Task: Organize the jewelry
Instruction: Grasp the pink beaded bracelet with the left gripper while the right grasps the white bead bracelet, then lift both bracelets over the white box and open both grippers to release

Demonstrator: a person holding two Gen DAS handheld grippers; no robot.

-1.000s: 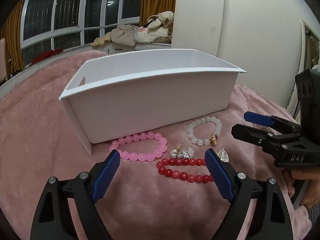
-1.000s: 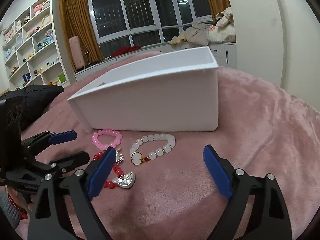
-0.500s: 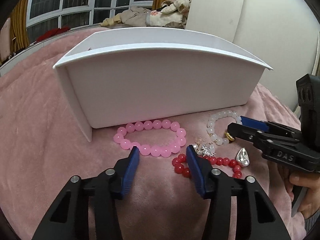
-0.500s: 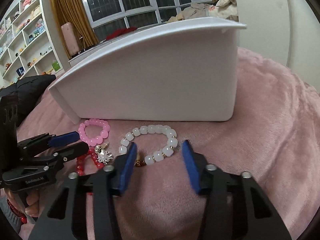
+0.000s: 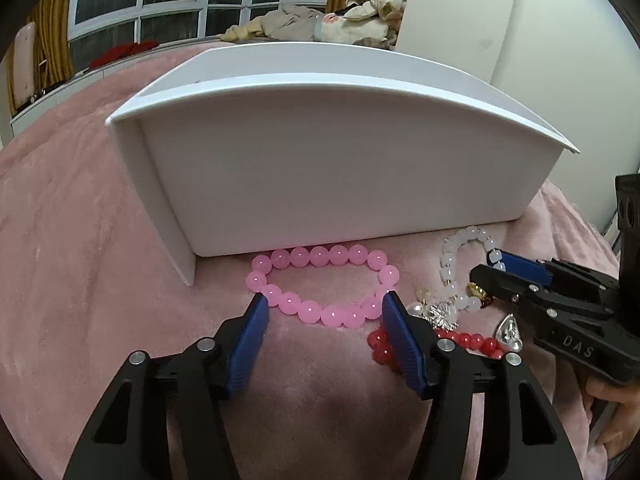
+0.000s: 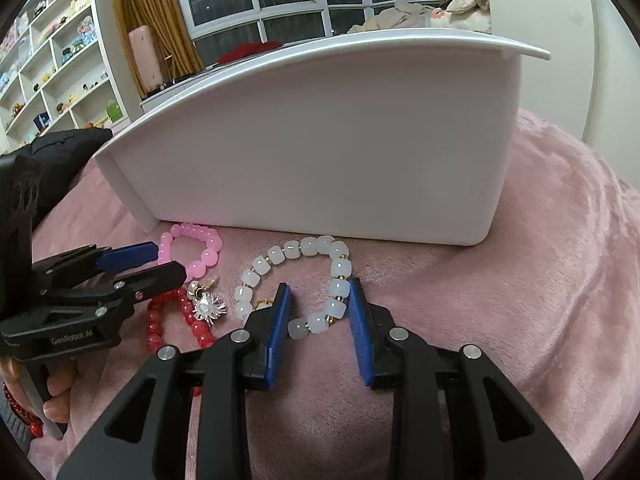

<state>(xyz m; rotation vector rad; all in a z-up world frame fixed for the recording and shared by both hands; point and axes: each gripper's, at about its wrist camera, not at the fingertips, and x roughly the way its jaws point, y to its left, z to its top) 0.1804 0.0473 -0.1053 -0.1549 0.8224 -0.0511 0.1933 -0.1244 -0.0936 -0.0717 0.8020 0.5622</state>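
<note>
Left gripper (image 5: 324, 308) fingers spread, pink bead bracelet (image 5: 320, 284) straddled — right gripper (image 6: 320, 300) fingers spread around white bead bracelet (image 6: 296, 280), white bin (image 5: 340, 160) behind.

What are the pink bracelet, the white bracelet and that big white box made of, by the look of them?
Pink bracelet: glossy, translucent round beads, probably glass or dyed stone; they catch highlights. White bracelet: milky, barrel-shaped beads with small gold spacers, jade-like or glass; I cannot tell which. White box: smooth matte plastic, thin walls with a flared rim.
</note>
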